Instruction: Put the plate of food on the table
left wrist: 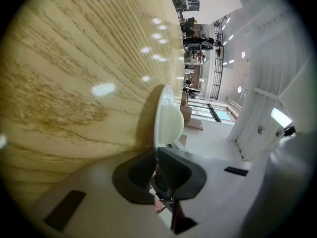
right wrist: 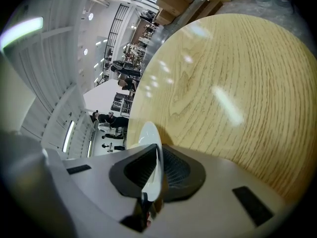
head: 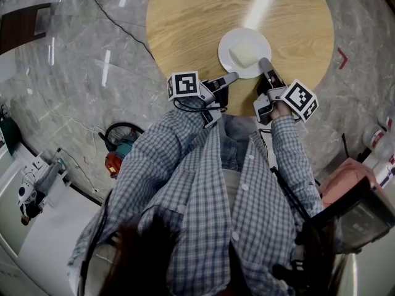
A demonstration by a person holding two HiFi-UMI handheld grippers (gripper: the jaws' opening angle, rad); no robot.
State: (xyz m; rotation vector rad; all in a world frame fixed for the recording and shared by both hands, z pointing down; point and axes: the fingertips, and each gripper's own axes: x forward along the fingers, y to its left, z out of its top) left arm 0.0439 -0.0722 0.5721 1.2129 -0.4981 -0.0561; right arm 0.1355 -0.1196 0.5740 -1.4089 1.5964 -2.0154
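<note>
- Right gripper view: we're seeing the right gripper (right wrist: 157,152) clamping the plate (right wrist: 147,133) deep btwn its jaws, w/ the rim running edge-on thru the pads.
- Left gripper view: the left gripper (left wrist: 157,155) is pinching the plate's rim further along. Its jaws are almost together and only the tips are biting, so it's a shallower hold than the right's.
- Head view: both grippers are holding the plate by its near edge. The pale block of food (head: 244,54) is sitting about mid-plate, all of it over the near part of the round wooden table (head: 185,17).
- We're judging the plate to be at or just above the tabletop; we can't tell if it's touching.
- Risks as we're reading them:
  - Letting go before it's resting flat: the plate drops and the food slides.
  - Left tips slipping off the rim: the plate tips on the right clamp.
  - Opening one side first, or pulling back w/ jaws not fully apart: the plate gets dragged toward the table's near edge.
</note>
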